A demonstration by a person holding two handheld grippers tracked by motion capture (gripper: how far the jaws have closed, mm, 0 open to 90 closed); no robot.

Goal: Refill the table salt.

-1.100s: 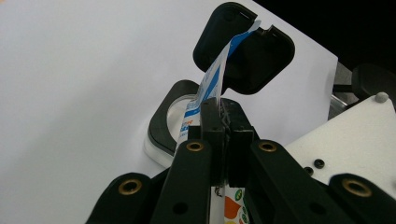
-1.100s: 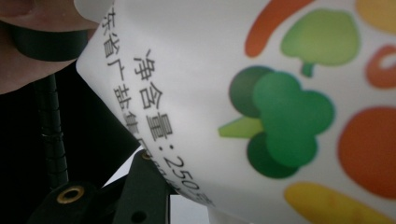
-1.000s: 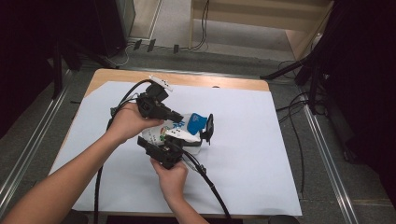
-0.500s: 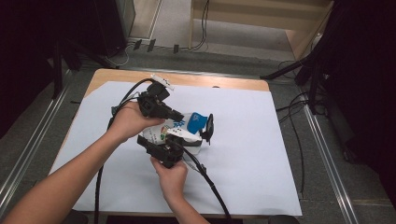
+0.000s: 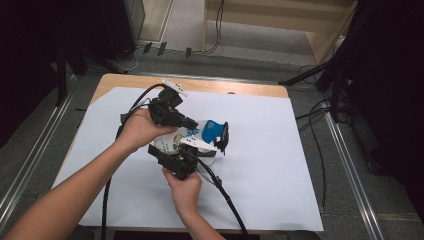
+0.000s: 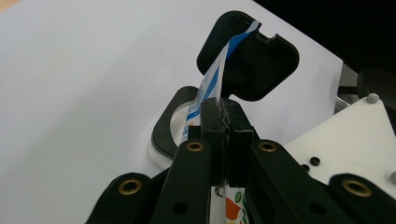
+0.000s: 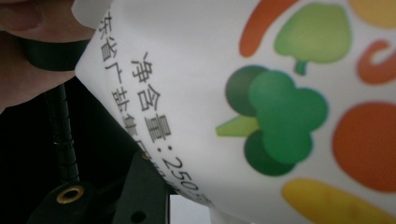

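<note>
White sheet (image 5: 280, 165) — both hand-held grippers clamping pouch (image 5: 202, 134)

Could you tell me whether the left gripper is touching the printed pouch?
Touching. The left gripper view shows the left gripper with its jaws pinched shut on the pouch's thin edge, no gap between them.

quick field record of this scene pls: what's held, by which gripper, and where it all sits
item: white pouch with printed vegetables and a blue top
left gripper: shut on the pouch's flat top edge
right gripper: jaws around the pouch body; printed side close to its camera
surface: white sheet over a wooden table
pouch position: near the middle of the sheet, between both hands
cables: a black cable trails toward the near table edge
</note>
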